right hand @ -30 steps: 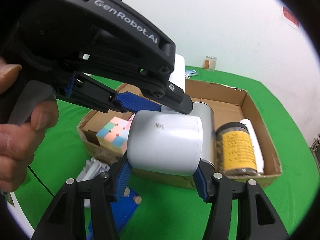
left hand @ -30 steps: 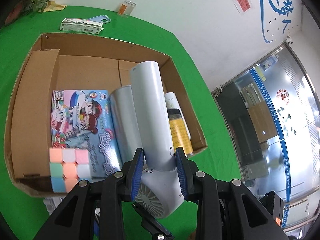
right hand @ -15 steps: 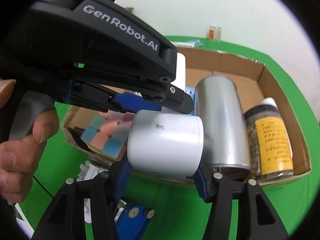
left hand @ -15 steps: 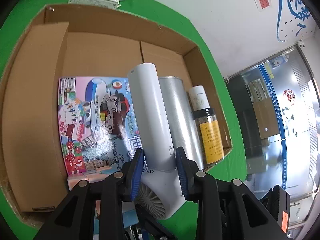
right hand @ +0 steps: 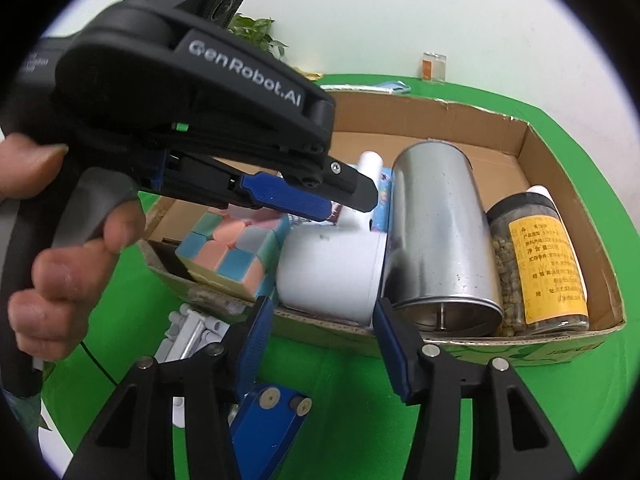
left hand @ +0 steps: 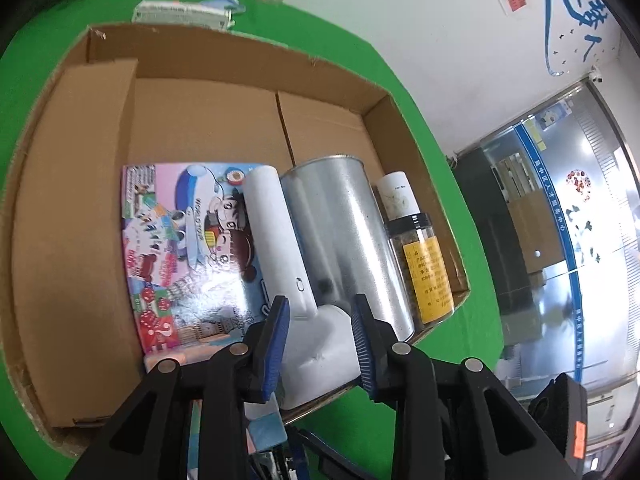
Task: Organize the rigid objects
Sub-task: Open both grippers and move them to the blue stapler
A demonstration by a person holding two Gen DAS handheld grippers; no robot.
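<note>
- My left gripper (left hand: 320, 336) was clamped on the white handheld fan (left hand: 316, 344), inside the cardboard box (left hand: 72, 200);
- My right gripper (right hand: 320, 320) had just been closing around the fan's head, pads not touching.

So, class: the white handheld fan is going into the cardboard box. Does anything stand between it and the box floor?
Yes. The white fan, gripped by the left gripper, lies over the cartoon picture box, beside the metal can. The pastel cube sits by its head at the cardboard box front wall.

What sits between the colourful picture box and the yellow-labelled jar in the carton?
The white handheld fan, then the silver metal can, lying side by side; left wrist view shows it.
</note>
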